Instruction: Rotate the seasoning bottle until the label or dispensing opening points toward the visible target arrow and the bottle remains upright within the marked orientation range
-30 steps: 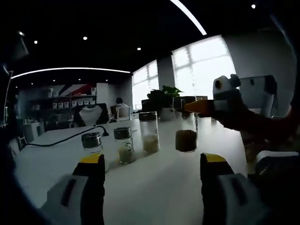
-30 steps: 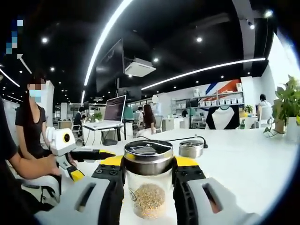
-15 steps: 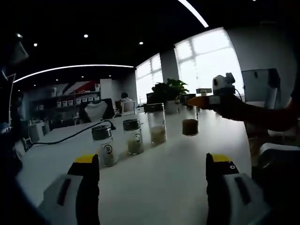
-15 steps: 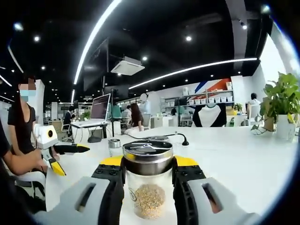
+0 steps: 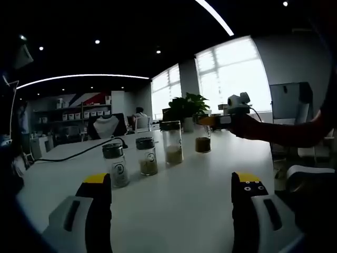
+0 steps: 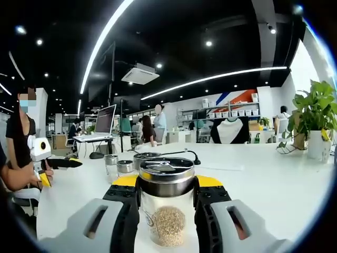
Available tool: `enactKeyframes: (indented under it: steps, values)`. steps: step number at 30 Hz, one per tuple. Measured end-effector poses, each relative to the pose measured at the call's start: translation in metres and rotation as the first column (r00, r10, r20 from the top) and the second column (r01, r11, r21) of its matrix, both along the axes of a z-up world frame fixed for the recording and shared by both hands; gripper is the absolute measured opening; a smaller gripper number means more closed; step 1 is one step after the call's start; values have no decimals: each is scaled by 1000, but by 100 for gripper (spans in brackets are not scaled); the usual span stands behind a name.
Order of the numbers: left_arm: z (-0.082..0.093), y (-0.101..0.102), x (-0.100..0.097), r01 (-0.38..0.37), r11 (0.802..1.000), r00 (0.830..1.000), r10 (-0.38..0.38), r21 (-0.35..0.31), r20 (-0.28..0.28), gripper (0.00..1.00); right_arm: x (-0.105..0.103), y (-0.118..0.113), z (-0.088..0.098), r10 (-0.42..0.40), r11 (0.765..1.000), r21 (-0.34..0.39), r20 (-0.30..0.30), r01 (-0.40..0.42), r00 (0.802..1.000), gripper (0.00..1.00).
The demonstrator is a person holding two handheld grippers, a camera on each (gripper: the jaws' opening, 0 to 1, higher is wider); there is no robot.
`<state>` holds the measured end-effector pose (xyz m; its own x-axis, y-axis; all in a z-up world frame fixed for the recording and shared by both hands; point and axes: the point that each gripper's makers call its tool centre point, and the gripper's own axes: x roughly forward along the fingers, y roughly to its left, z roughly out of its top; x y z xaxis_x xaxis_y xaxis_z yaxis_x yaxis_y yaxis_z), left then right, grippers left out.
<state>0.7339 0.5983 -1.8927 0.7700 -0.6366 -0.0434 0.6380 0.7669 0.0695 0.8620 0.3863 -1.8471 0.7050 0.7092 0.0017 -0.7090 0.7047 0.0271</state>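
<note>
Up close, the right gripper view shows the right gripper [image 6: 166, 197] clamped on the bottle [image 6: 166, 211], its jaws pressing both sides just under the steel cap [image 6: 166, 174]. The bottle stands upright, clear glass with tan granules filling the lower part and a small round label on its front. Beyond it, three more jars [image 6: 125, 167] sit on the white worktop [image 6: 263, 179], with a black cable [image 6: 179, 154] curving past them. The left gripper [image 6: 45, 164] comes in from the left edge, held in a hand [image 6: 21, 176].

From the left gripper view the same scene reads sideways: the left gripper [image 5: 171, 211] has its jaws wide apart with nothing between them, low over the worktop [image 5: 174, 200]. Three jars stand in a row ahead: a short jar [image 5: 116, 165] with pale contents, a second jar [image 5: 147, 156] with yellowish grains, and a tall jar [image 5: 172, 142] with light grains at its bottom. Just right of them the bottle [image 5: 203, 142] shows brown contents, gripped by the right gripper [image 5: 208, 120] reaching in from the right. A plant [image 5: 185, 108] stands behind, before bright windows.
</note>
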Motion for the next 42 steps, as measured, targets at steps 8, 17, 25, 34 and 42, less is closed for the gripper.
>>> enactKeyframes:
  steps: [8,17,25,34,42]
  values:
    - [-5,0,-4,0,1000,1000,0,17,-18,100,23,-10,-8,-10,1000,-21,-6,10,1000,37]
    - [-6,-1,-4,1,1000,1000,-1,18,-30,100,35,-10,-11,22,999,-24,0,-22,1000,37]
    - [-5,-1,-4,3,1000,1000,-2,29,-27,100,37,-9,-11,71,996,-46,11,-71,997,37]
    - [-3,-5,-6,7,999,1000,-7,40,-18,100,34,-9,-13,100,995,-13,24,-100,995,38]
    - [-2,-3,-7,-1,999,1000,1,44,-8,100,36,-8,-11,112,994,-3,35,-112,993,38]
